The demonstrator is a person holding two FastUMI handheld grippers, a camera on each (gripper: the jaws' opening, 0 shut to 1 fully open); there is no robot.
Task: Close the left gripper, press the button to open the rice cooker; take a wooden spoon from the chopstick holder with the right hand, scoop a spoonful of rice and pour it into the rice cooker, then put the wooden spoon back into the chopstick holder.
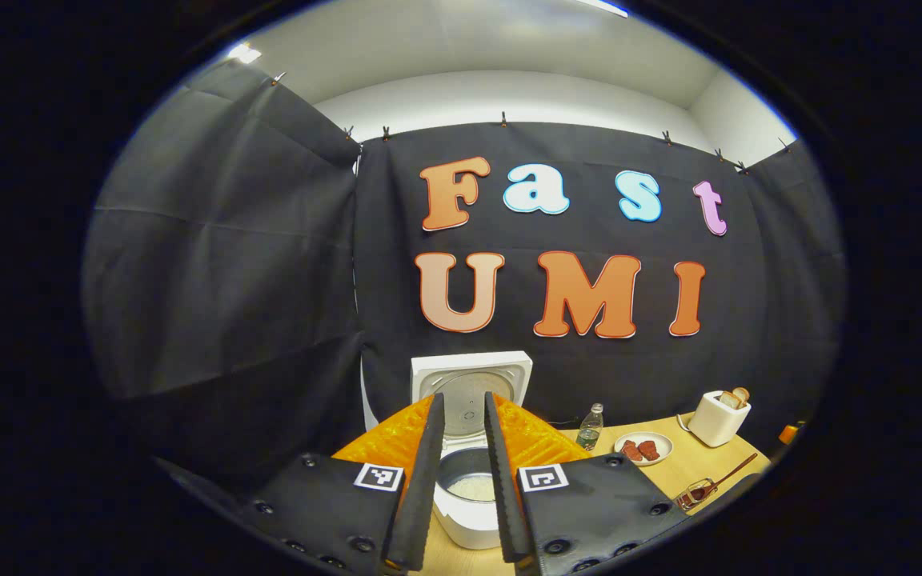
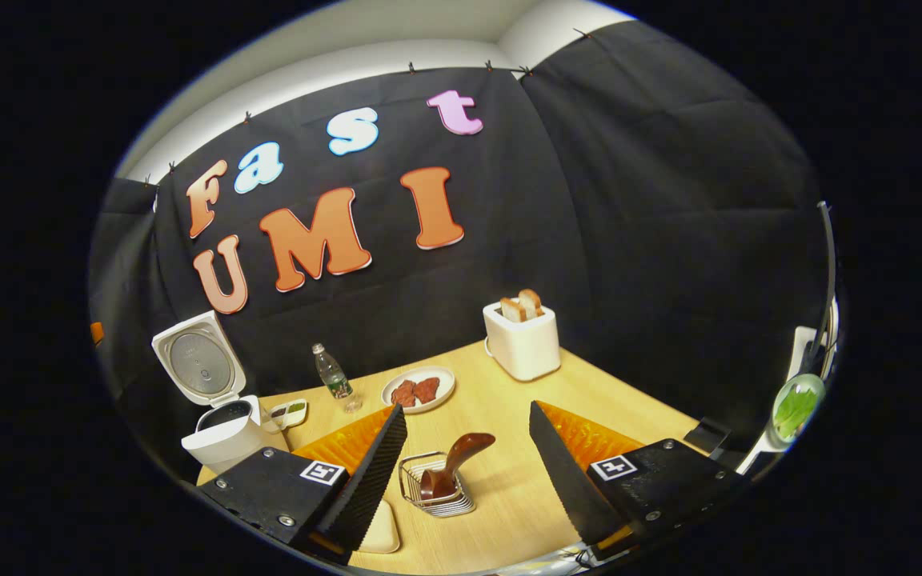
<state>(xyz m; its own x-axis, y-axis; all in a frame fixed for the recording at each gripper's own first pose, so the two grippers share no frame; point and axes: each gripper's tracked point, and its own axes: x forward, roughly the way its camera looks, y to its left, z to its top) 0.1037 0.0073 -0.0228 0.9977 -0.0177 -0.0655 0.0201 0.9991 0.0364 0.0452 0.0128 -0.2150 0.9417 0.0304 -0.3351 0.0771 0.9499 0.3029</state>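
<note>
Rice cooker point(image 2: 217, 408) stands open, rice inside; wooden spoon point(image 2: 453, 462) sits back in its holder point(image 2: 437, 488); right tongs point(image 2: 467, 456) open, left tongs point(image 1: 463, 472) nearly closed, both empty.

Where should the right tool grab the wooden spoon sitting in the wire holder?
Grip the wooden spoon on its free upper handle, coming from above. It leans up and right out of the wire holder, whose rim surrounds the lower end. The right tool is open and already straddles it.

My left gripper point(image 1: 463, 408) hangs in the air, its fingers point(image 1: 426, 472) nearly together with just a narrow slot between them. My right gripper point(image 2: 467, 416) is spread wide, fingers point(image 2: 373, 472) well apart, gripping nothing.
</note>
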